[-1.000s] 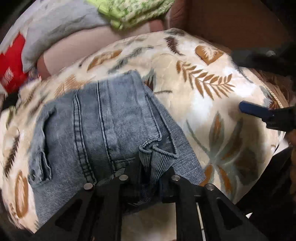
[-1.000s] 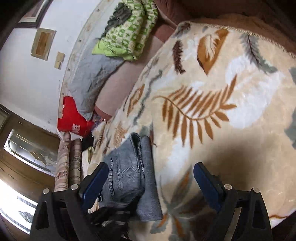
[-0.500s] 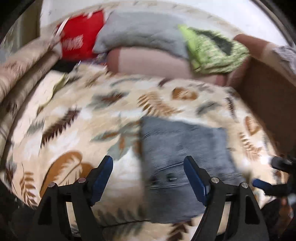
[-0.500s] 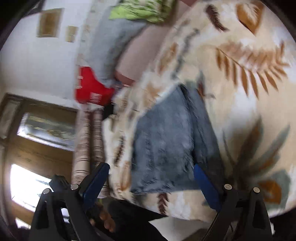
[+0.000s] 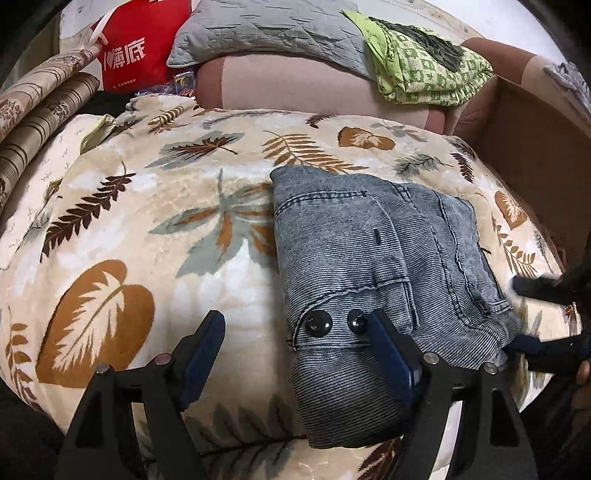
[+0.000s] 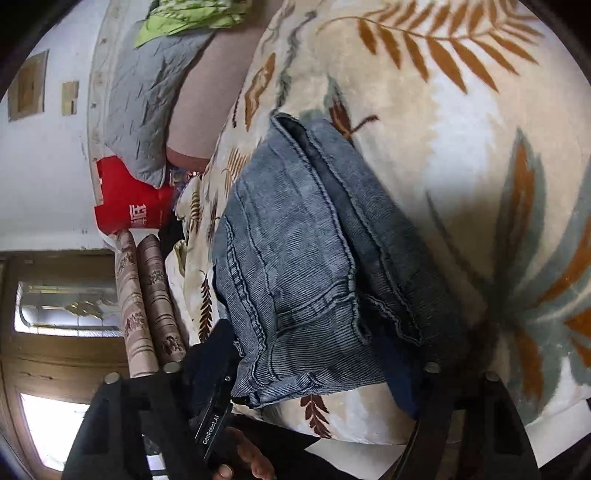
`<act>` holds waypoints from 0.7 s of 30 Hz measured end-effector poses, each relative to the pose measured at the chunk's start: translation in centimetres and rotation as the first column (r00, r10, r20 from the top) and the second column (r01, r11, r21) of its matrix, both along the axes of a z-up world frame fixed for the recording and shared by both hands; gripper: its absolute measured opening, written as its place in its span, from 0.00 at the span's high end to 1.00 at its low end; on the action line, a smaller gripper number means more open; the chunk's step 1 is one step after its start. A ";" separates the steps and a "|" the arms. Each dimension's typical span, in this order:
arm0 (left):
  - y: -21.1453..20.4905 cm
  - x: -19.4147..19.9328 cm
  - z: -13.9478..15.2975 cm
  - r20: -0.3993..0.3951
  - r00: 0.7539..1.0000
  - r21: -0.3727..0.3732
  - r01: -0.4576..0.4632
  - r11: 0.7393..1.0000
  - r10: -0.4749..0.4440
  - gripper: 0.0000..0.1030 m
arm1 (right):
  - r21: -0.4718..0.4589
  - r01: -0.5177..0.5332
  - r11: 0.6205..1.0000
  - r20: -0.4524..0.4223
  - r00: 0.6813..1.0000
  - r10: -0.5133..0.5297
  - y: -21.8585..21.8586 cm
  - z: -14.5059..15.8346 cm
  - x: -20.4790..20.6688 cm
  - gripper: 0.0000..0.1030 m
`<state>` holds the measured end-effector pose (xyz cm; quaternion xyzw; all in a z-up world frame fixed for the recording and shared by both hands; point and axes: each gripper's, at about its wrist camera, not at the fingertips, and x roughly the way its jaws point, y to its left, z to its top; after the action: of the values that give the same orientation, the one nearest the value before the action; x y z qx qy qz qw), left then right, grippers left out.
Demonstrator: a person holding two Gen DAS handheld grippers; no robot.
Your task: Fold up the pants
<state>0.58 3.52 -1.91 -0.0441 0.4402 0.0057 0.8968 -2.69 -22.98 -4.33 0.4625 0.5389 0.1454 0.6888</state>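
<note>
Our left gripper (image 5: 295, 354) has its jaws spread wide, empty, hovering just above the bedspread, with its right blue pad at the near left edge of the folded jeans (image 5: 384, 266). A second ago those same jaws were pressed together on a bunched fold of the denim; half a second ago they had already let go and pulled back. Our right gripper (image 6: 314, 373) is also spread, its two pads straddling the near corner of the jeans; whether either pad touches the cloth we cannot tell. Earlier it was held off over the bedspread with the pants small and well ahead of it; now the denim fills the space between its fingers. In the left wrist view the right gripper's dark fingers (image 5: 543, 288) show at the jeans' right edge.

The pants lie on the bed as a compact, roughly rectangular bundle, where a second ago the fold was still raised in our grasp. The fabric is washed grey-blue denim with a fine ribbed weave, double-stitched seams, a pocket line, and two round dark buttons (image 5: 319, 322) near the closest edge.

Under them lies a plush cream bedspread (image 5: 122, 221) printed with brown, rust and grey-green leaves and ferns. Farther back lie a quilted grey pillow (image 5: 266, 29), a red bag (image 5: 136, 51) with white characters, a crumpled green patterned cloth (image 5: 424, 70), and two striped brown bolsters (image 6: 147, 302).
</note>
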 end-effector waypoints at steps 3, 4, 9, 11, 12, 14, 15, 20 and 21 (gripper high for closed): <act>0.0 -0.1 0.2 -0.003 1.000 0.004 0.004 1.000 -0.004 0.22 | -0.058 -0.033 0.998 -0.018 0.999 0.032 0.7 -0.3 0.9 0.91; 0.0 -0.2 0.7 -0.004 1.000 0.009 0.016 1.000 -0.016 0.22 | -0.102 -0.045 0.994 -0.007 0.999 0.045 1.1 0.1 0.7 0.93; 0.3 -1.2 5.1 0.095 0.995 -0.040 -0.020 0.999 0.024 0.21 | -0.326 -0.077 0.942 0.138 0.982 0.129 1.7 4.6 -1.2 0.94; -0.9 -1.0 5.1 0.095 0.995 -0.001 -0.008 1.000 0.008 0.16 | -0.377 -0.097 0.921 0.125 0.980 0.155 2.0 3.9 -1.7 0.94; -1.7 -0.5 4.2 0.063 0.998 0.032 0.005 0.999 -0.007 0.16 | -0.394 -0.118 0.912 0.095 0.981 0.167 2.2 2.6 -1.6 0.94; -3.8 0.7 0.1 -0.083 0.995 0.159 0.072 0.985 -0.059 0.16 | -0.368 -0.121 0.922 0.078 0.984 0.160 1.9 0.3 -1.6 0.93; -3.8 0.4 -0.6 -0.037 0.998 0.178 0.052 0.983 -0.047 0.14 | -0.360 -0.115 0.926 0.085 0.984 0.156 1.7 0.4 -1.7 0.89; -3.3 0.5 -0.5 -0.042 0.998 0.152 0.059 0.987 -0.053 0.14 | -0.452 -0.116 0.884 0.114 0.976 0.186 -0.1 5.2 -1.5 0.76; -3.3 0.4 -0.6 -0.036 0.998 0.148 0.052 0.988 -0.047 0.14 | -0.459 -0.096 0.883 0.146 0.972 0.182 -0.3 6.7 -1.2 0.74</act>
<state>0.95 0.23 -2.51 0.0340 0.4541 0.0169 0.8901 -3.86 -23.27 2.40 0.2356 0.5236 0.1087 0.8115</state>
